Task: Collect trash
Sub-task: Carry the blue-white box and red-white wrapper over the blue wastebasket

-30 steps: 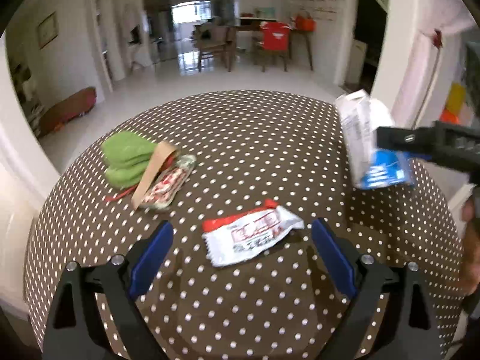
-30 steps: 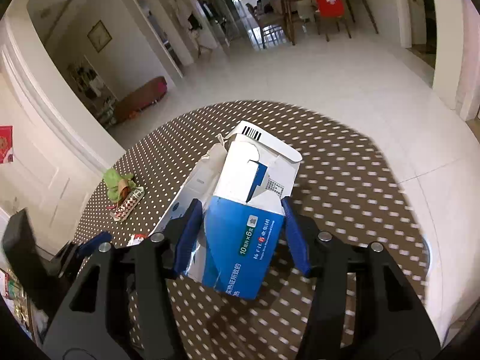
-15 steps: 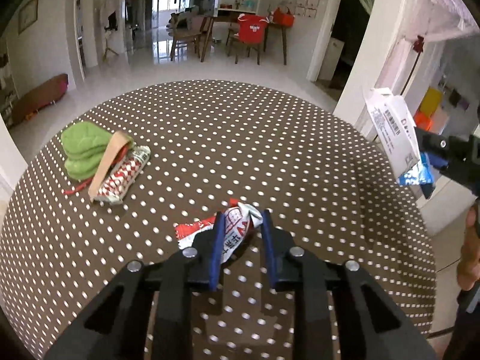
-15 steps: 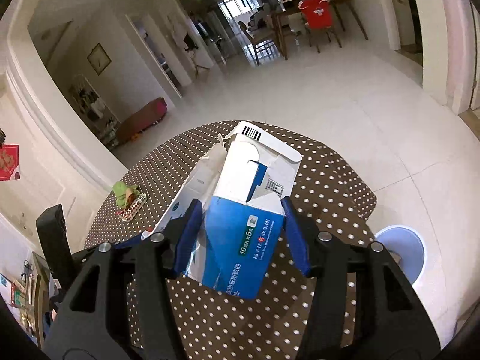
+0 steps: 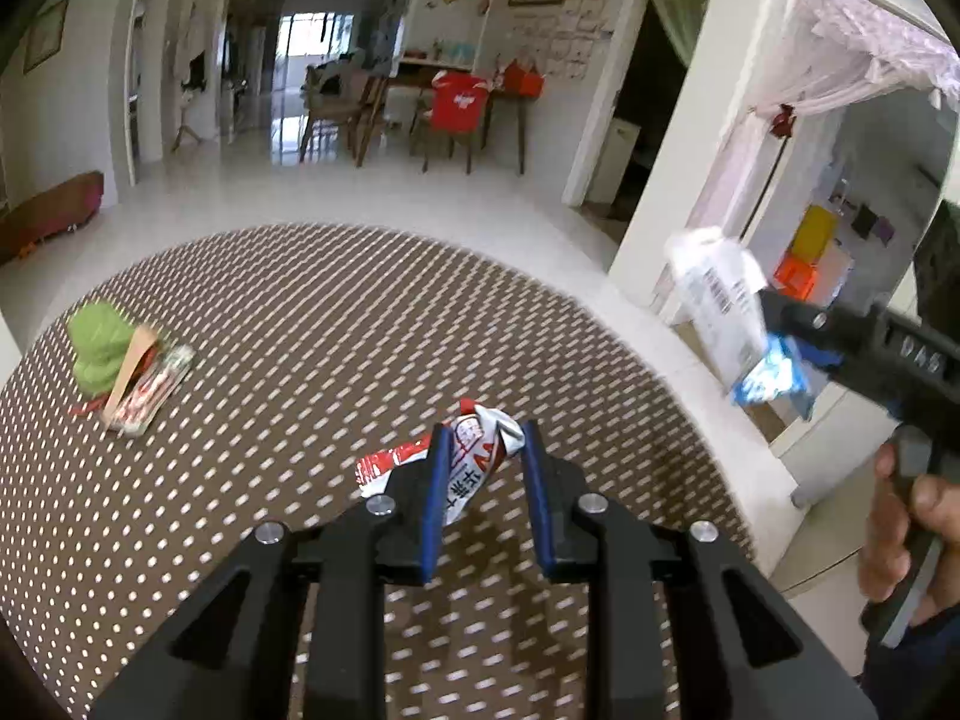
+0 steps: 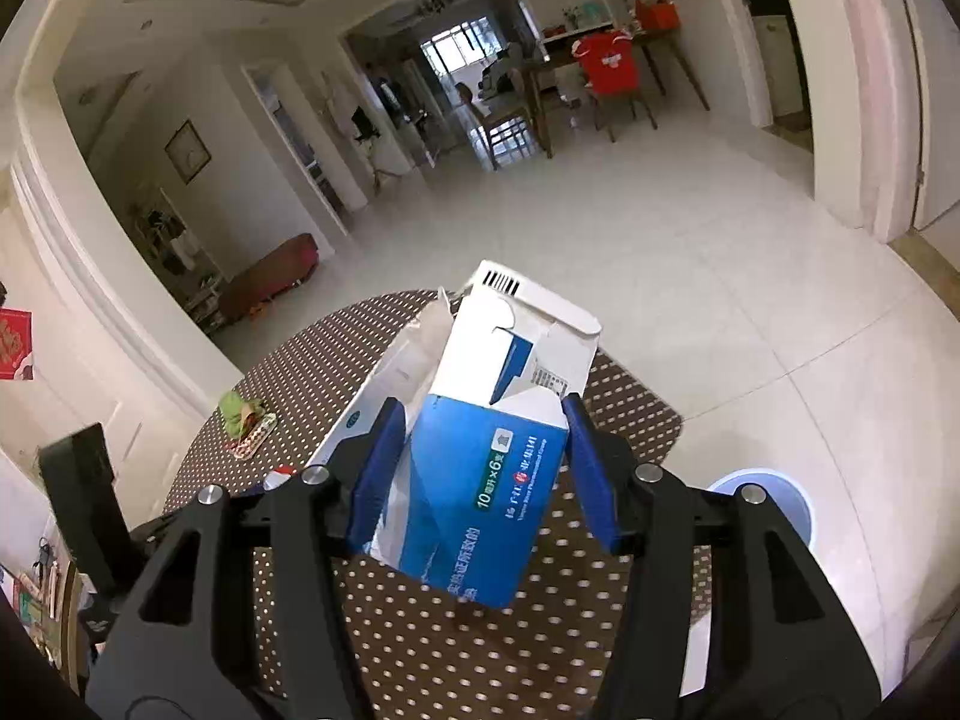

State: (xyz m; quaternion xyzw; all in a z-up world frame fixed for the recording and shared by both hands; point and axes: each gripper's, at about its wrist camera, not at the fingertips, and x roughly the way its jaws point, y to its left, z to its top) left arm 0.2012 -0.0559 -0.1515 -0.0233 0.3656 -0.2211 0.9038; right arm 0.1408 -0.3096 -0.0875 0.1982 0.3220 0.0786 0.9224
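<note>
Left wrist view, left gripper pinching wrapper, right gripper clamping box

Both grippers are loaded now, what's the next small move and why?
Probably carry the right gripper further right and out over the blue bin on the floor, then let go. Its jaws clamp the blue-and-white carton above the table edge; the left gripper already pinches the red-and-white wrapper.

Right gripper clamps blue-white carton above dotted table.
</note>
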